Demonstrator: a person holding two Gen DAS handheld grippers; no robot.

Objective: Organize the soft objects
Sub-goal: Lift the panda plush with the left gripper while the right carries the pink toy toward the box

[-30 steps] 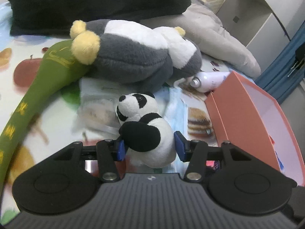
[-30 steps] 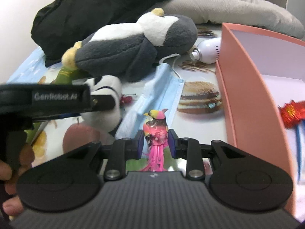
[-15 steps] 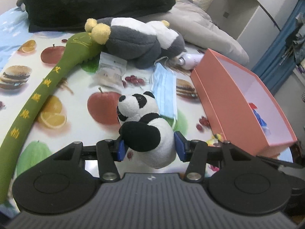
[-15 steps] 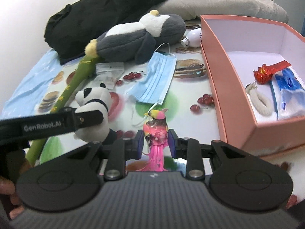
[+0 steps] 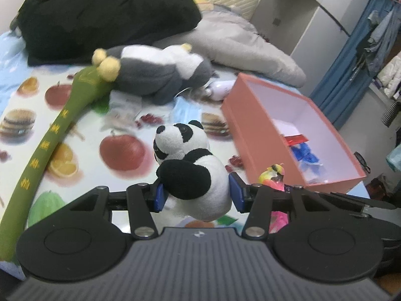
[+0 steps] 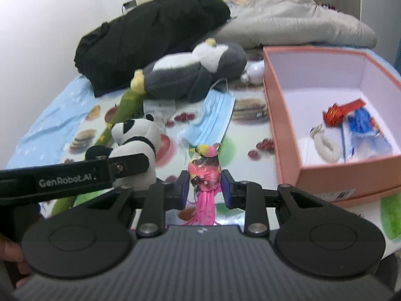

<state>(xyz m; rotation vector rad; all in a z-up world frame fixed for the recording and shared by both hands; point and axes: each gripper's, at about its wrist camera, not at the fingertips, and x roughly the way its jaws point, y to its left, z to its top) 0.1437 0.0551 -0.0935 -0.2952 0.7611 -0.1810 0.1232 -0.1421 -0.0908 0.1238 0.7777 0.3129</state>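
Observation:
My left gripper (image 5: 196,197) is shut on a small panda plush (image 5: 190,165) and holds it above the fruit-print sheet; the panda also shows in the right wrist view (image 6: 136,140). My right gripper (image 6: 204,189) is shut on a pink feathered toy bird (image 6: 204,175), which also shows at the lower right in the left wrist view (image 5: 273,178). An open salmon-pink box (image 6: 283,115) stands to the right, with a red wrapper, blue packets and a white loop inside. It also shows in the left wrist view (image 5: 253,125).
A large grey-and-white penguin plush (image 5: 155,72) lies at the back beside a long green plush (image 5: 50,140). A blue face mask (image 6: 213,120), a plastic packet (image 6: 159,106) and a white bottle (image 5: 220,89) lie on the sheet. A black garment (image 5: 100,20) and a grey pillow (image 5: 240,45) lie behind.
Both grippers have risen and pulled back with their toys still held. More of the bed and the inside of the box now shows. The right gripper has come into the left wrist view.

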